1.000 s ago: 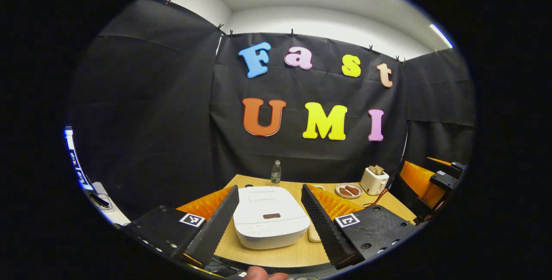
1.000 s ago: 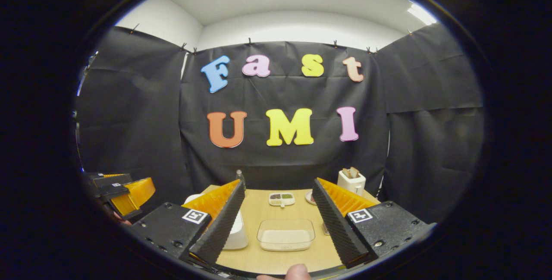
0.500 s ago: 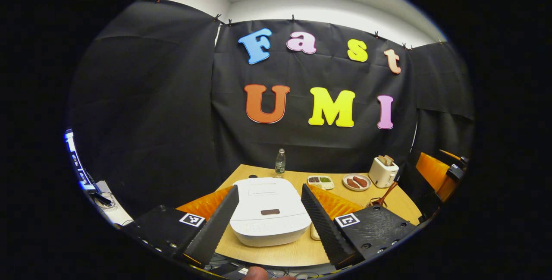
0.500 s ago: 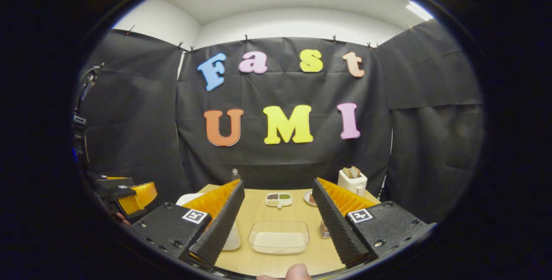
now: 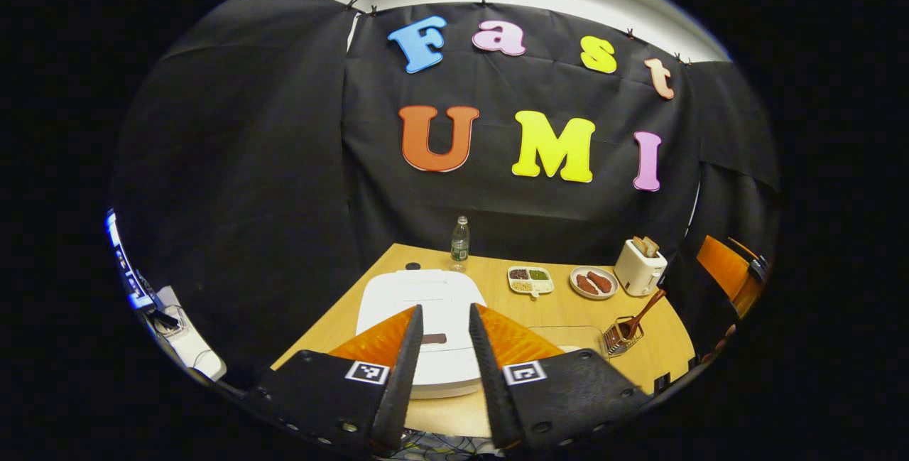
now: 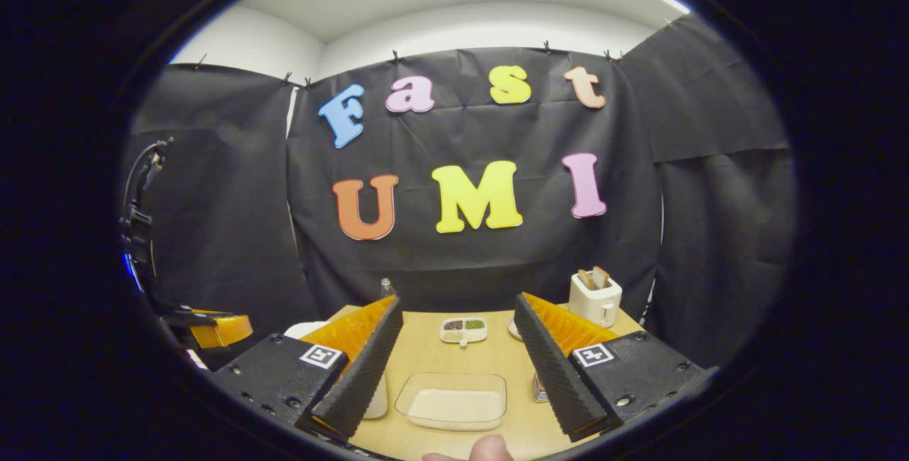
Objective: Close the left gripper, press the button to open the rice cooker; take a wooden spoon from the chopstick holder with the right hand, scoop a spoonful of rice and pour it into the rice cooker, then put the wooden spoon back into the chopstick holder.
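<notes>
The white rice cooker (image 5: 426,294) sits shut on the wooden table, its dark button (image 5: 432,339) showing in the narrow gap between my left gripper's fingers. The left gripper (image 5: 444,310) hovers above the cooker's front, open by a small gap and holding nothing. A wire chopstick holder (image 5: 623,334) with the wooden spoon (image 5: 645,307) stands to the cooker's right. The clear rice box (image 6: 452,400) lies ahead of my right gripper (image 6: 458,303), which is wide open and empty. The holder (image 6: 540,391) peeks out behind its right finger. The left gripper (image 6: 213,329) also shows at the far left.
At the back of the table stand a water bottle (image 5: 460,242), a divided dish (image 5: 530,279), a plate of food (image 5: 593,282) and a white toaster (image 5: 639,266). A screen (image 5: 128,269) and cables sit left of the table. A thumb (image 6: 490,450) shows at the bottom edge.
The left gripper's fingers have drawn much closer together and the gripper has risen and tilted down over the cooker. The right gripper has barely shifted and stays wide open.
</notes>
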The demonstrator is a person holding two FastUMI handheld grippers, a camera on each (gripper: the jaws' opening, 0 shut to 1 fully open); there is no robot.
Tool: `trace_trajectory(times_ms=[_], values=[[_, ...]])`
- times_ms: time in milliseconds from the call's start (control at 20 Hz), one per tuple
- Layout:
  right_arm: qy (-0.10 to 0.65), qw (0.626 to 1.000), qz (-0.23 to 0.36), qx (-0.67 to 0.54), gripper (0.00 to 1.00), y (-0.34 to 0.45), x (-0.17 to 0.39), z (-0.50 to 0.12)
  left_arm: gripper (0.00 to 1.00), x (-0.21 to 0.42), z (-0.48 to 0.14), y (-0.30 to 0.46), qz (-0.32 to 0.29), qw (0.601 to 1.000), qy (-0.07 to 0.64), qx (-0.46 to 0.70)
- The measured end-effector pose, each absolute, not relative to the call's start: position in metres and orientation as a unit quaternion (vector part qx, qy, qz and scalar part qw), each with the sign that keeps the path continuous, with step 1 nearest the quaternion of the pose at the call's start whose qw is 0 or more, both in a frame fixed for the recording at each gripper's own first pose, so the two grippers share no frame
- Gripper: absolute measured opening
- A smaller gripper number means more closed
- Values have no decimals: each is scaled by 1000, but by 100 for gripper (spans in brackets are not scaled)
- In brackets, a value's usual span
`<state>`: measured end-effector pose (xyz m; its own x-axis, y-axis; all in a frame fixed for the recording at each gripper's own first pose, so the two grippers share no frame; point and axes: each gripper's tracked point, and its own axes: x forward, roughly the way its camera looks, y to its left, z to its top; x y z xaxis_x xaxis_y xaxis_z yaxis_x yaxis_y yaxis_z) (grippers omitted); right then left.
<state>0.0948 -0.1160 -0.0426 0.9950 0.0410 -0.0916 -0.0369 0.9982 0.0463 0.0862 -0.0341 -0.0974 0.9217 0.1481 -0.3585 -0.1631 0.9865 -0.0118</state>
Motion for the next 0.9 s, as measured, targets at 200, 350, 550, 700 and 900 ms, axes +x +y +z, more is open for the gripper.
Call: trace_trajectory(times_ms=[200,350,550,700,900], values=[[55,998,16,22,100,-133,106,-51,1,94,-127,-35,75,970,229,-43],[62,998,6,23,100,-147,109,-60,0,106,-148,-37,63,961,259,-77],[72,997,-2,19,100,-163,106,-65,0,131,-178,-33,48,945,304,-113],[77,997,-14,16,100,-179,106,-72,0,143,-201,-27,45,930,344,-120],[96,995,-20,25,100,-187,106,-84,0,153,-220,-16,49,920,373,-112]])
